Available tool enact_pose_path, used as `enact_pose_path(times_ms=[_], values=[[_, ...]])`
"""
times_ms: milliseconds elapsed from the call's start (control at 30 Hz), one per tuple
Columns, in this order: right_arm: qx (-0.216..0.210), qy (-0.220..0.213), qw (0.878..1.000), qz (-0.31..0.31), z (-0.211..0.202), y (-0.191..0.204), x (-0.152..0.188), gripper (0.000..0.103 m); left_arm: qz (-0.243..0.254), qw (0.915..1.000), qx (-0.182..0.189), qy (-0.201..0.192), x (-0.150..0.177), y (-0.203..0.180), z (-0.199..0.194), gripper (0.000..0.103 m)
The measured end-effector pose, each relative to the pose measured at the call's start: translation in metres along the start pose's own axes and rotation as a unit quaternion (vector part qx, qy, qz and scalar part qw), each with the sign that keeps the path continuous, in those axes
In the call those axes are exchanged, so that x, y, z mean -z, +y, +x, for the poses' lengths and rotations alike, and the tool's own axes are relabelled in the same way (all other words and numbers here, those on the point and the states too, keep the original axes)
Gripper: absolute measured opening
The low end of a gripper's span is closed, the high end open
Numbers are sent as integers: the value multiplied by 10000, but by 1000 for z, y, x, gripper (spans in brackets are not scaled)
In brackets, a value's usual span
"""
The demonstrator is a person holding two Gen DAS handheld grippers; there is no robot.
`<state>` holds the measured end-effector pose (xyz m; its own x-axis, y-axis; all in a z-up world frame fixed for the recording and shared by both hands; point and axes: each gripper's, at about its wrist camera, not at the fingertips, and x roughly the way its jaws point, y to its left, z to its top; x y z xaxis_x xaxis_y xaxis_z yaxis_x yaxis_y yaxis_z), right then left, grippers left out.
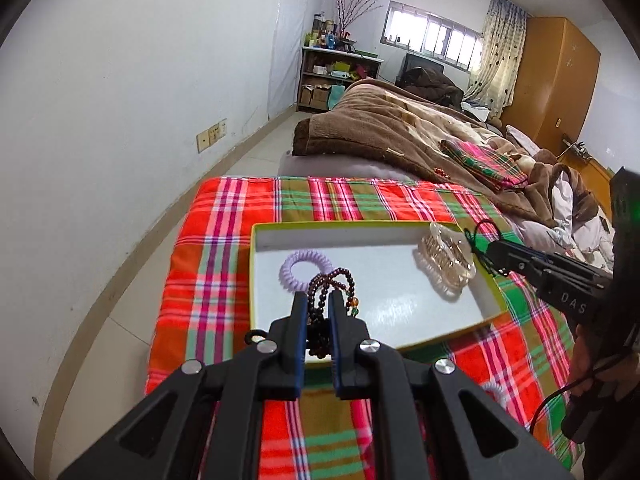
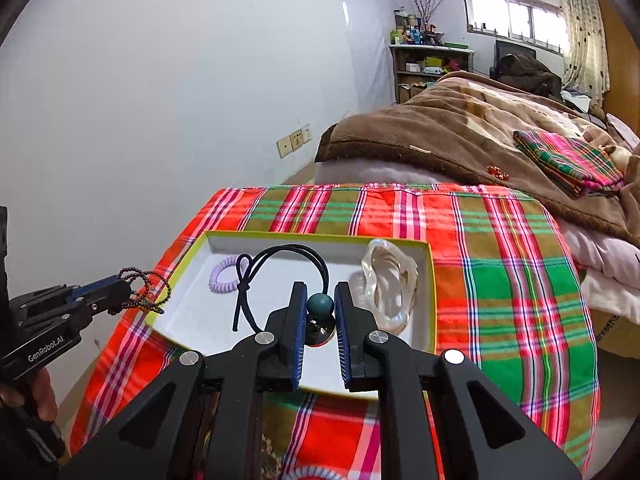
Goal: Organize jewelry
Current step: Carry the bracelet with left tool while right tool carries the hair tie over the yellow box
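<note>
The left gripper pinches a dark brown beaded bracelet over the near edge of the shallow white box with a yellow-green rim on the plaid-covered table. The right gripper clamps a black elastic cord with a teal bead above the box. Inside the box lie a clear plastic hair claw at its right end and a lilac spiral hair tie toward its left.

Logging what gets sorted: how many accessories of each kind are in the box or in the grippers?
Coil hair ties: 1, lilac
Clear claw clips: 1
Bead bracelets: 1, left gripper
Black cord ties with balls: 1, right gripper
Total: 4
</note>
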<state>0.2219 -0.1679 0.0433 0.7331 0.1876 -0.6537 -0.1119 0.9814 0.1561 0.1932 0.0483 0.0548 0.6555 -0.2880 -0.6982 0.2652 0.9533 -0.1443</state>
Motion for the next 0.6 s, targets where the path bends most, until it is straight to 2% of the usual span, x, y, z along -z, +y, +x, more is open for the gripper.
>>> enact_pose_path(times_ms=[300, 600], values=[[-66, 372, 9993, -60, 48, 7, -20, 14, 78, 9998, -63, 177, -9, -6, 35, 11], [2, 742, 9970, -211, 94, 18, -19, 14, 105, 9987, -191, 462, 4, -2, 63, 11]])
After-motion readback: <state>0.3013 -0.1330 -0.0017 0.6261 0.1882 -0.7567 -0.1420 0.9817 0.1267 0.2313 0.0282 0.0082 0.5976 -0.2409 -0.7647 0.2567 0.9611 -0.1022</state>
